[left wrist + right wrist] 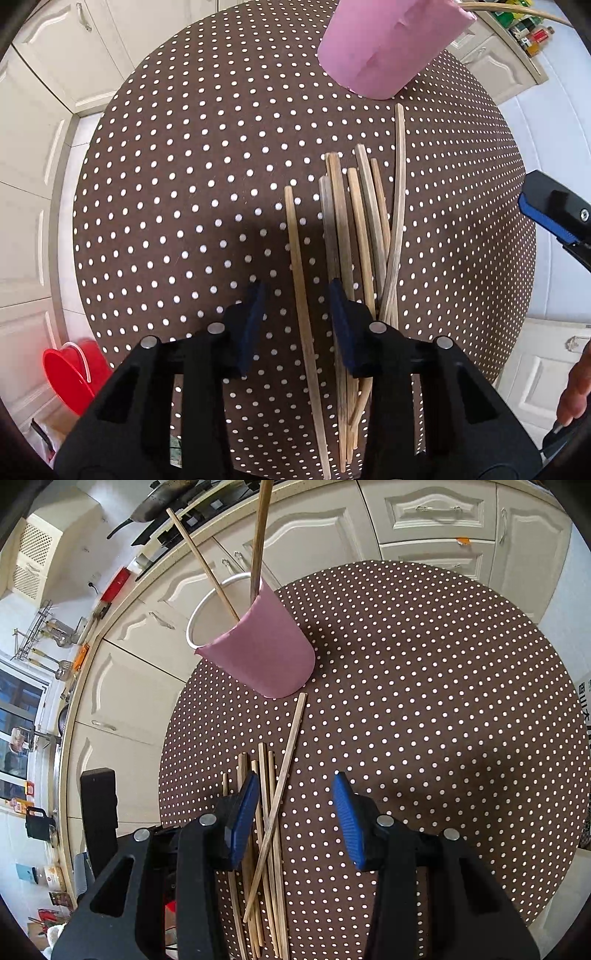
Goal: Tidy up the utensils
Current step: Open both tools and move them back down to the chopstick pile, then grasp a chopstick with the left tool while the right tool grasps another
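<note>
Several wooden chopsticks [354,229] lie in a loose bundle on the round polka-dot table [184,184]; they also show in the right wrist view [271,812]. A pink cup [384,44] stands at the far side of the table and holds two chopsticks [207,565]; the cup also shows in the right wrist view [266,650]. My left gripper [297,299] is open and hovers over the near ends of the bundle, with one chopstick [299,273] lying between its jaws. My right gripper [295,797] is open and empty above the bundle's right side; it also shows at the right edge of the left wrist view [554,214].
White kitchen cabinets [424,528] surround the table. A red bucket [70,373] stands on the floor to the left. A counter with bottles [532,29] is at the back right. A black object [99,805] stands left of the table.
</note>
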A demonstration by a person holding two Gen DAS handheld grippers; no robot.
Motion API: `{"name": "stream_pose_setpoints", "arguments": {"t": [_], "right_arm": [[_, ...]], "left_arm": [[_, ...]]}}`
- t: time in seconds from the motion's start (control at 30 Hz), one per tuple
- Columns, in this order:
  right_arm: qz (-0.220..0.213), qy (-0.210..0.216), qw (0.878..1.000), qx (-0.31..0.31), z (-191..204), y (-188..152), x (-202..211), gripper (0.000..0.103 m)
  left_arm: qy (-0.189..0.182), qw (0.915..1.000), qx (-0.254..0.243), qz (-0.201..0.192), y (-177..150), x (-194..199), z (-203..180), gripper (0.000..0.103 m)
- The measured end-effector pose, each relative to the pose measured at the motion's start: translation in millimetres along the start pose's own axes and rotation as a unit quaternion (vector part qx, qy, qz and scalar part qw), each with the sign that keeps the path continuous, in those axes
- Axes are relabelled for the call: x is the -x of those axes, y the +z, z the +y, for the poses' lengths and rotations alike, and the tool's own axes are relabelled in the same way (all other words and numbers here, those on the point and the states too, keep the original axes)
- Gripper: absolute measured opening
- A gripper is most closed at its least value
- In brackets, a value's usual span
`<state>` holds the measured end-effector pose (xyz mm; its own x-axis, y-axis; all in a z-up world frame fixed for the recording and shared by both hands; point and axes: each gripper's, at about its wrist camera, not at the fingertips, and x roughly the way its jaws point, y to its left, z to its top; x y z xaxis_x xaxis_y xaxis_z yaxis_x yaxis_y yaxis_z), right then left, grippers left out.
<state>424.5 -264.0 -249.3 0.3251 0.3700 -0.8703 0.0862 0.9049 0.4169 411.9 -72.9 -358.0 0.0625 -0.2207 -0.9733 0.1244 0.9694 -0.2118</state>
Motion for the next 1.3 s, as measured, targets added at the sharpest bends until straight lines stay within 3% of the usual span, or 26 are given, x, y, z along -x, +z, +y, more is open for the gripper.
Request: {"name": "stream_pose_setpoints", "arguments": {"t": [0.03,0.07,0.23,0.6,1.1,1.3], "right_arm": [[0.004,0.001,1.0,0.0,1,1,-3,0.04],[0.008,0.001,1.0,0.0,1,3,-6,0.04],[0.026,0.005,1.0,-0.011,6,11,-24,0.04],[0.077,-0.005,0.997,-0.031,19,32,-72,0.037],[0.084,-0.071,0.994,-0.012,39,46,-112,0.013],[0.081,-0.066,0.995,-0.01,40,42,-115,0.006]], "left_arm": [[0.004,1.0,0.0,-0.001,1,0,0,0.02],[0.014,0.9999,-0.002,0.001,3,-2,0,0.015],[0.004,1.0,0.005,-0.005,10,0,5,0.006],[-0.022,0.999,0.011,-0.038,42,27,32,0.006],[-0.02,0.9986,0.005,-0.05,48,42,41,0.006],[-0.018,0.9979,-0.001,-0.062,51,50,35,0.006]]}}
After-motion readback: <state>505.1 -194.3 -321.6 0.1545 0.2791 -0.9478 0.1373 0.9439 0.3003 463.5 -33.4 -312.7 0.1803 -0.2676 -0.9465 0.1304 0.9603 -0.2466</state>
